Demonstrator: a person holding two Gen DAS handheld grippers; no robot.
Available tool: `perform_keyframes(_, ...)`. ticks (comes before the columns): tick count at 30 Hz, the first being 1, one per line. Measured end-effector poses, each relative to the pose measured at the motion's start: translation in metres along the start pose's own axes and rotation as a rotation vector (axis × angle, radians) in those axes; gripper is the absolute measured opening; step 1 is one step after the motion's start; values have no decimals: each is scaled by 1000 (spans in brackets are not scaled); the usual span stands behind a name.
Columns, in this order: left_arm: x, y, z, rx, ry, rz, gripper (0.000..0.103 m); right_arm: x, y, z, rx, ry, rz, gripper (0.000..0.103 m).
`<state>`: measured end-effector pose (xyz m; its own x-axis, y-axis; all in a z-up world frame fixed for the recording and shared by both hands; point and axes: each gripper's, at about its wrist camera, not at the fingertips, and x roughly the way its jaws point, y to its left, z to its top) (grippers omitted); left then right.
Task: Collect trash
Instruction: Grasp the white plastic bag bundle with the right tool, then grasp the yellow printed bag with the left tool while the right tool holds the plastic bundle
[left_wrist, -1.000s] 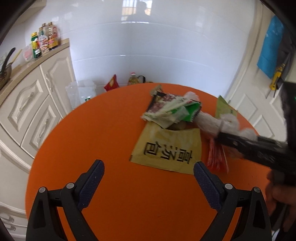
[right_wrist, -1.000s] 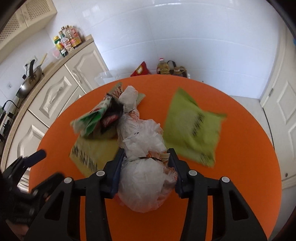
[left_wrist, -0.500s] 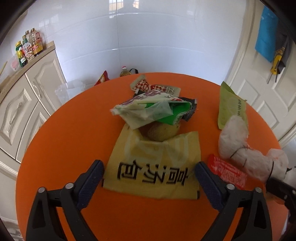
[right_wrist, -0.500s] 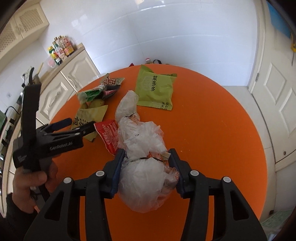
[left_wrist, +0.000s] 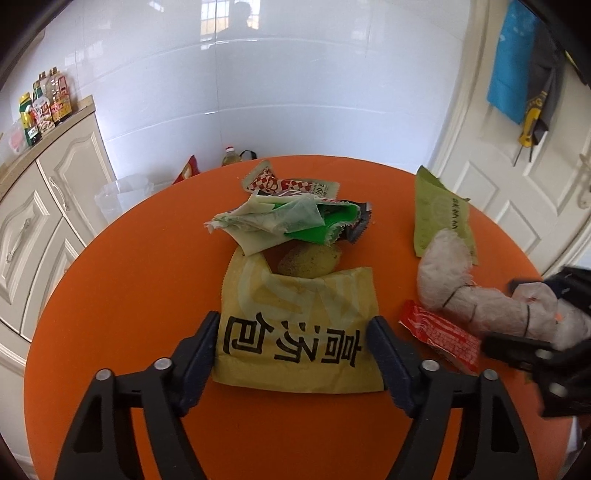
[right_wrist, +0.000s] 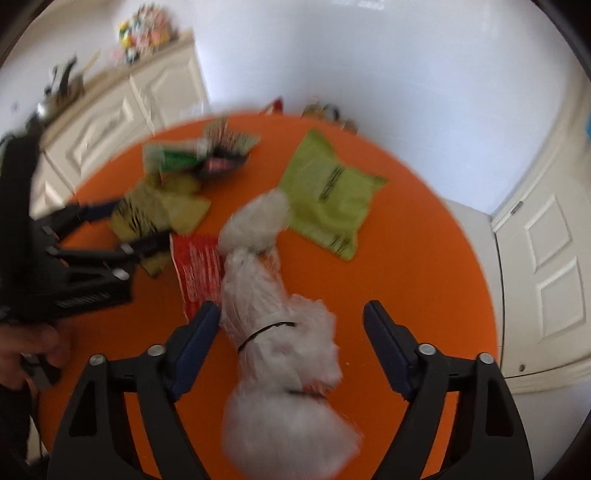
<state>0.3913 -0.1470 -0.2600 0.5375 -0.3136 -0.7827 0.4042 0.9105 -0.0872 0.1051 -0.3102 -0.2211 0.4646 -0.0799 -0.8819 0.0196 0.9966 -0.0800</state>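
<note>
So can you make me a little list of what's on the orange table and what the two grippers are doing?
table: round, orange
yellow packet: flat, black writing on it, between the left gripper jaws, which have just been closing; both pads at its edges
white plastic bag bundle: tied with black ties, lying between the right gripper jaws, which have just been opening; right pad clear of it
red wrapper: beside the bundle
green packet: flat, far side
wrapper pile: behind the yellow packet
</note>
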Motion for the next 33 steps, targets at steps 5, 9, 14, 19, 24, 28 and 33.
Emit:
perform_keyframes(5, -6, 12, -9, -36, -4, -45, 47, -3, 6, -12, 9, -13, 20, 39)
perform_keyframes(9, -12, 32, -16, -86, 7, -123, 23, -13, 0, -30, 82, -34, 63, 37)
perform_keyframes(14, -14, 45, -18, -93, -4, -169, 20, -24, -4, -49, 135, -48, 99, 37)
perform_keyframes(19, -5, 40, -17, -55, -13, -140, 52, -26, -2, -53, 146, -56, 97, 37)
perform_keyframes(24, 7, 26, -10, -26, -13, -109, 56, -27, -2, -52, 152, -59, 95, 37)
perform_keyframes(28, 8, 21, -10, -32, -10, -130, 39, -24, -6, -44, 146, -57, 78, 37)
perform_keyframes(33, 10, 26, -12, -55, -15, -219, 22, -18, 4, -37, 124, -52, 66, 37)
